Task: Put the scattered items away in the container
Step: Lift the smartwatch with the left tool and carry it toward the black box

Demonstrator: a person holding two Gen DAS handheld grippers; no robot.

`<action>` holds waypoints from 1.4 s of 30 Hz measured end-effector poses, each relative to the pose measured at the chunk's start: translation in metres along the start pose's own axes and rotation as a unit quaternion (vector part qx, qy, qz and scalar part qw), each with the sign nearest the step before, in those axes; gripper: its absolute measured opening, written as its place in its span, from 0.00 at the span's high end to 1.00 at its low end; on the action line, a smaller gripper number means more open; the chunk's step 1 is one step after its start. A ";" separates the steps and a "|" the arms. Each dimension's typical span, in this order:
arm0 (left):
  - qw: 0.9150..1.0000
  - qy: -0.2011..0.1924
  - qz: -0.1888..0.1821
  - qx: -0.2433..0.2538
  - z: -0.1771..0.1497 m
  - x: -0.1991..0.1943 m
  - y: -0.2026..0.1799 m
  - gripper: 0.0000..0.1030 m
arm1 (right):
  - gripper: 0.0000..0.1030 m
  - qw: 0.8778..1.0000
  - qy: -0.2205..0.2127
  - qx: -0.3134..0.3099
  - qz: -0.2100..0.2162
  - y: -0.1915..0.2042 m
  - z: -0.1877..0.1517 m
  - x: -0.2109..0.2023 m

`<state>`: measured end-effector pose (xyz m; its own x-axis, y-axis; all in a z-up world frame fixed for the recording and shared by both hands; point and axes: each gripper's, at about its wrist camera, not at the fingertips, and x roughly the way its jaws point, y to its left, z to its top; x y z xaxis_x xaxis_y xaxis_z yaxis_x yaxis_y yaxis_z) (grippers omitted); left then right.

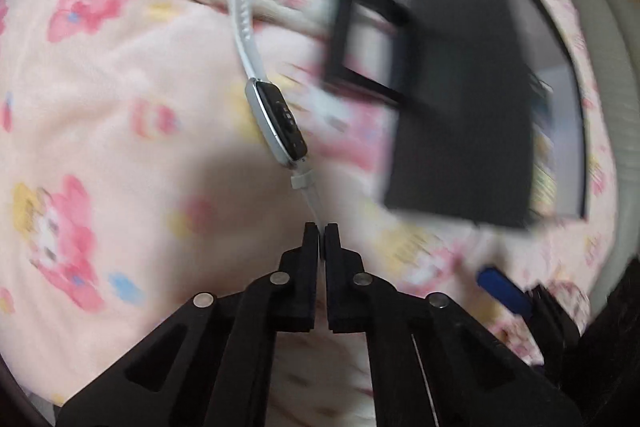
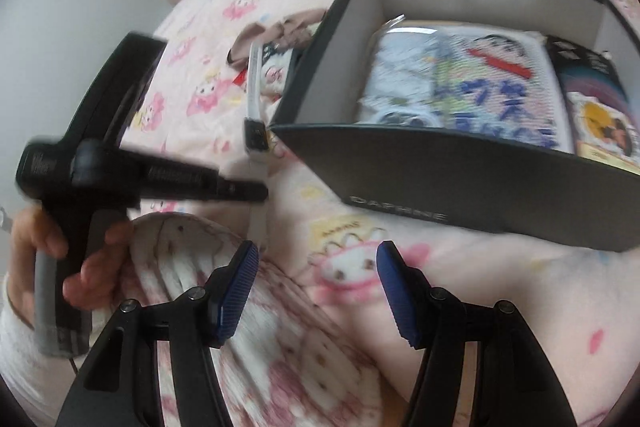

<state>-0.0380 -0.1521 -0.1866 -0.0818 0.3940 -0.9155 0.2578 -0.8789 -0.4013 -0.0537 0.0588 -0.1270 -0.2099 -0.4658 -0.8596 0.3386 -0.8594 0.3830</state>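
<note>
A person's hand (image 2: 76, 255) grips the left gripper (image 1: 321, 227), whose jaws are pressed together on the end of the white strap of a smartwatch (image 1: 276, 125). The watch hangs stretched above the pink cartoon-print blanket (image 1: 120, 75), just beside the near left corner of the dark box (image 2: 452, 183). That box already holds printed packets (image 2: 472, 83). The right gripper (image 2: 314, 291) hovers above the blanket near the box's front wall, its blue pads (image 2: 236, 291) spread apart with nothing between them.

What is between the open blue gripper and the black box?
Only pink cartoon blanket: the right wrist view shows nothing lying between the right gripper and the black box.
</note>
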 end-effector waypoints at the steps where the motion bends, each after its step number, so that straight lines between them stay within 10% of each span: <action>1: 1.000 -0.013 0.008 0.019 -0.009 -0.003 -0.012 0.99 | 0.43 1.000 -0.007 0.002 0.001 -0.004 -0.003 -0.008; 19: 0.985 0.049 -0.046 0.158 -0.047 0.044 -0.164 0.98 | 0.40 0.997 -0.033 0.055 -0.039 -0.095 -0.064 -0.070; 24: 0.983 0.048 -0.103 0.143 -0.034 0.040 -0.157 0.68 | 0.40 0.997 -0.038 0.062 -0.034 -0.104 -0.065 -0.063; 33: 0.990 -0.076 -0.031 0.118 -0.029 -0.010 -0.100 0.68 | 0.40 0.995 -0.058 0.048 -0.058 -0.093 -0.055 -0.047; 42: 0.993 -0.091 -0.008 0.074 -0.013 0.012 -0.077 0.68 | 0.40 0.979 -0.068 0.064 -0.182 -0.112 -0.035 -0.037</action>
<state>-0.0459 -0.0766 -0.1663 -0.2601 0.3659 -0.8936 0.1110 -0.9080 -0.4041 -0.0515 0.1794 -0.1503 -0.4189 -0.1409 -0.8971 0.1021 -0.9889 0.1077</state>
